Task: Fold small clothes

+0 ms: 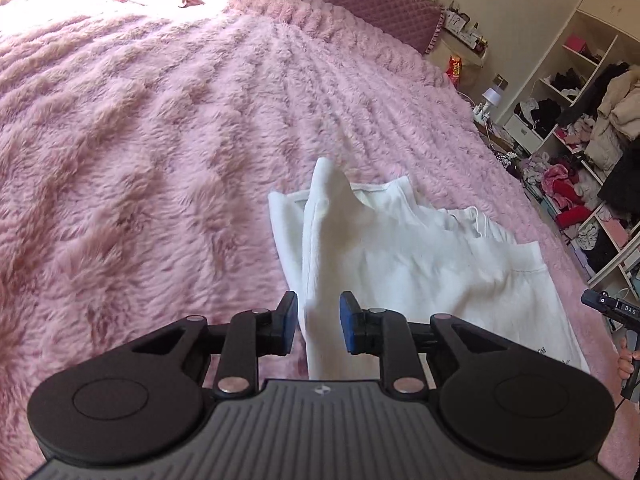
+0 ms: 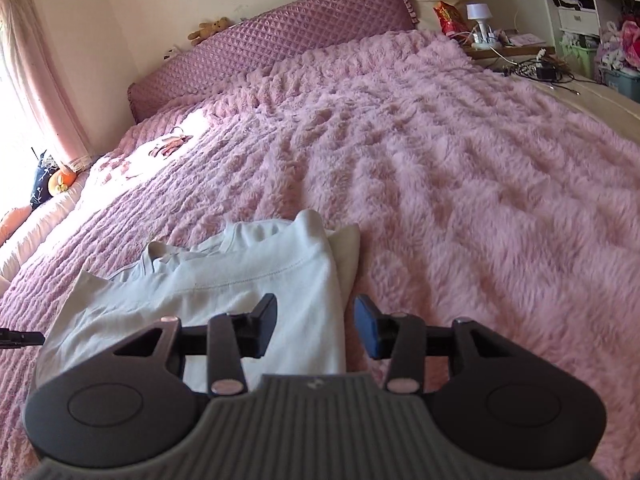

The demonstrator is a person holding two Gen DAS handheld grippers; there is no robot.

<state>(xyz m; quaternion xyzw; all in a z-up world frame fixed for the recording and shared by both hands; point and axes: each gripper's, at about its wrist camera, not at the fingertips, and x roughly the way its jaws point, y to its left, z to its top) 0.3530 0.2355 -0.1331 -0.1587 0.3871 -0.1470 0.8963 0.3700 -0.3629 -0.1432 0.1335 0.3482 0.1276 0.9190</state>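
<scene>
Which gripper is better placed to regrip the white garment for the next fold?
Probably left gripper: a raised fold of the white garment stands between its open jaws. Right gripper is open over the garment's edge, partly over blanket.

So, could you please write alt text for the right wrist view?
A white garment, partly folded, lies on a fluffy pink bedspread, with the right tool open just above its near right edge and no cloth pinched. Beyond are a quilted purple headboard and a cluttered bedside table.
</scene>
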